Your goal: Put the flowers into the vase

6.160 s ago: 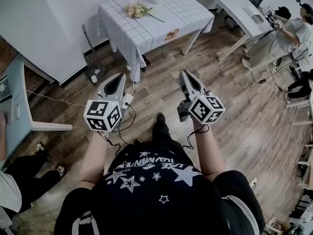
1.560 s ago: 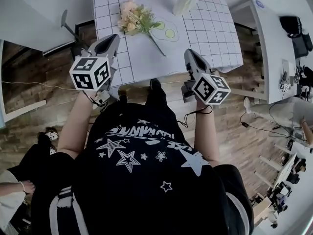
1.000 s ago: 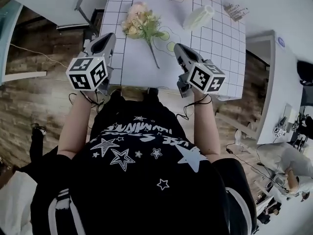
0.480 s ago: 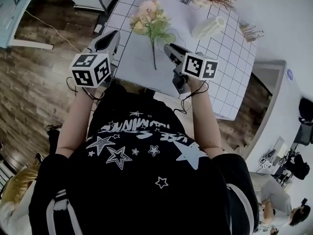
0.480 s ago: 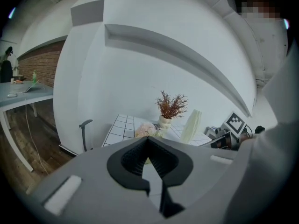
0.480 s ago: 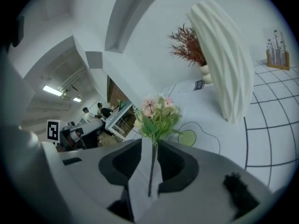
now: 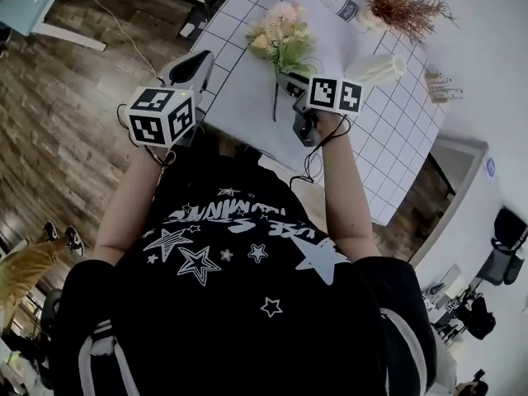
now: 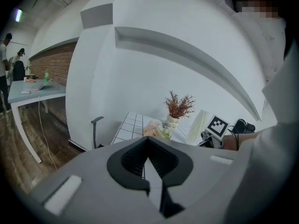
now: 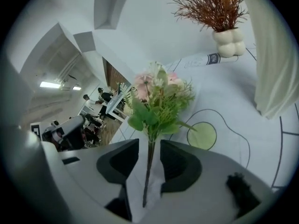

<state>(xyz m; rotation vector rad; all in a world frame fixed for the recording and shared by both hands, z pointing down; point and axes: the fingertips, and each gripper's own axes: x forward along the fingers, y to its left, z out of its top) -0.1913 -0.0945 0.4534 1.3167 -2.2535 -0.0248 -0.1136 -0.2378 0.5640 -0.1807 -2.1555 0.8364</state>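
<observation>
The table (image 7: 247,77) wore a smooth white cloth ruled into squares by thin dark lines, its middle printed with a looping outline round a pale green disc. On it lay the flowers (image 7: 280,35), a soft bunch of pink and cream blooms over leafy green sprigs, their thin dark stem (image 9: 148,171) pointing back toward the person. The right gripper (image 7: 285,81) sat low over that stem; its grey jaws had just been opening and stood wide, the stem running between the ribbed pads with a gap on each side. The left gripper (image 7: 200,60) hung at the table's left edge with its jaws pressed together on nothing. Beyond the blooms stood a tall, ribbed white vase (image 7: 375,68), well apart from them, and past it a knobbly white pot of dry rust-brown twigs (image 7: 404,2). Bare cloth lay open between flowers and vase. The bunch lay near the table's left side, where the cloth dropped to a plank floor (image 7: 74,97).
</observation>
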